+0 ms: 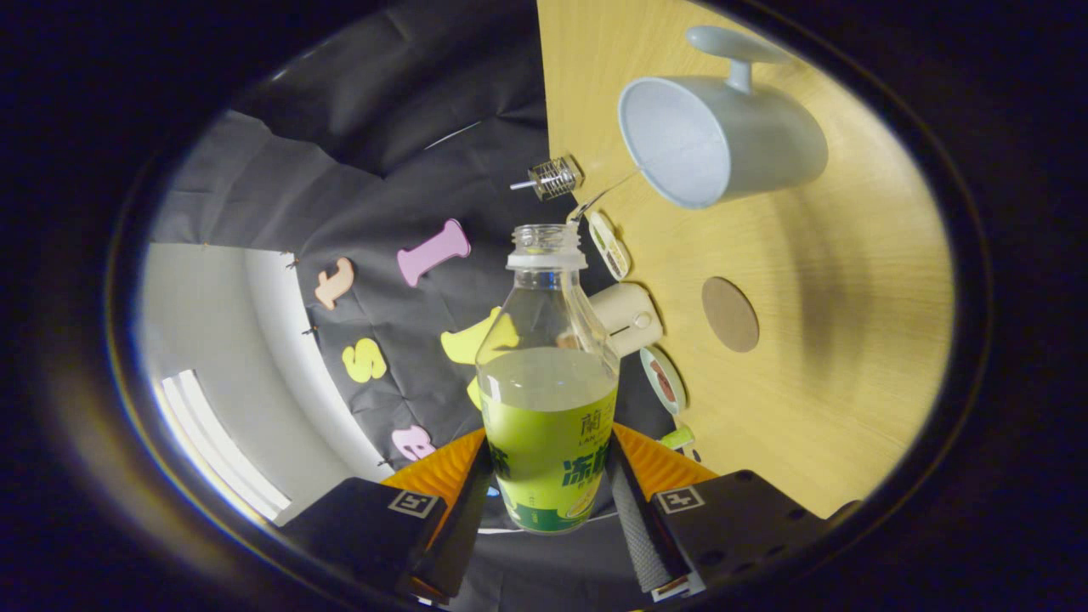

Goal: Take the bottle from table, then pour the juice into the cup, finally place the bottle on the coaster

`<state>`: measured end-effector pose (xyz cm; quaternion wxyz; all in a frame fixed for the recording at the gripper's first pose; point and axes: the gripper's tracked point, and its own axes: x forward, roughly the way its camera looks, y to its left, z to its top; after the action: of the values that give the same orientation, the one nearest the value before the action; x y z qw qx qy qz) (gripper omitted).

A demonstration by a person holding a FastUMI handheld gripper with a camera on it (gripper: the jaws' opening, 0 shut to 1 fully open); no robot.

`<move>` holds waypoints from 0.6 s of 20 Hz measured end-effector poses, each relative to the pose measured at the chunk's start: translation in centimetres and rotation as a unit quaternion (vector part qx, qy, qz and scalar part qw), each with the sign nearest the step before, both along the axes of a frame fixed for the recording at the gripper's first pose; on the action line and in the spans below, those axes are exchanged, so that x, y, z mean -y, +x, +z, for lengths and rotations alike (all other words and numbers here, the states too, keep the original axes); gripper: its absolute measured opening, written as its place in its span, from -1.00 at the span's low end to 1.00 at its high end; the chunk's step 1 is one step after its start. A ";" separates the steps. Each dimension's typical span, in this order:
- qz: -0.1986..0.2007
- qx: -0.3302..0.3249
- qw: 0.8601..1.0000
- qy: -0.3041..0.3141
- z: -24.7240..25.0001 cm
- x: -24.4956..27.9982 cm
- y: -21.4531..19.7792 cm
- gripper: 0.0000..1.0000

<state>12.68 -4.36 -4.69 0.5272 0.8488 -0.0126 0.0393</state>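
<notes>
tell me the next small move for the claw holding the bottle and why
Probably keep tipping the bottle toward the mug. The claw grips its labelled body, a thin stream runs from the open neck toward the mug's mouth, and plenty of juice remains. The round coaster on the table waits.

Your gripper (548,501) is rolled hard onto its side, so the table reads as near-vertical beyond the fingers. Both fingers (633,518) are clamped against the lower body of the bottle (548,399), one each side.
</notes>
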 end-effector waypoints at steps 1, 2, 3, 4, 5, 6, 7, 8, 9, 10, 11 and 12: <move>0.001 0.000 1.000 0.001 0.1 -0.1 0.1 0.55; 0.001 0.000 1.000 0.001 0.1 -0.1 0.2 0.55; 0.001 0.000 1.000 0.003 0.1 -0.1 0.1 0.55; 0.000 0.001 1.000 0.008 0.2 0.1 0.1 0.55; -0.001 0.002 1.000 0.012 0.2 0.2 0.1 0.55; -0.002 0.001 1.000 0.014 0.2 0.3 0.1 0.55; -0.003 0.000 1.000 0.018 0.2 0.3 0.1 0.55; -0.003 0.000 1.000 0.024 0.3 0.4 0.1 0.55; -0.003 0.001 1.000 0.031 0.5 0.6 0.0 0.55; -0.005 0.003 0.999 0.036 0.7 0.7 0.0 0.55; -0.005 0.003 0.999 0.040 0.7 0.8 0.0 0.55; -0.006 0.004 0.999 0.045 0.8 0.9 0.0 0.55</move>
<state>12.71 -5.24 -3.89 0.4883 0.8715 -0.0212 0.0393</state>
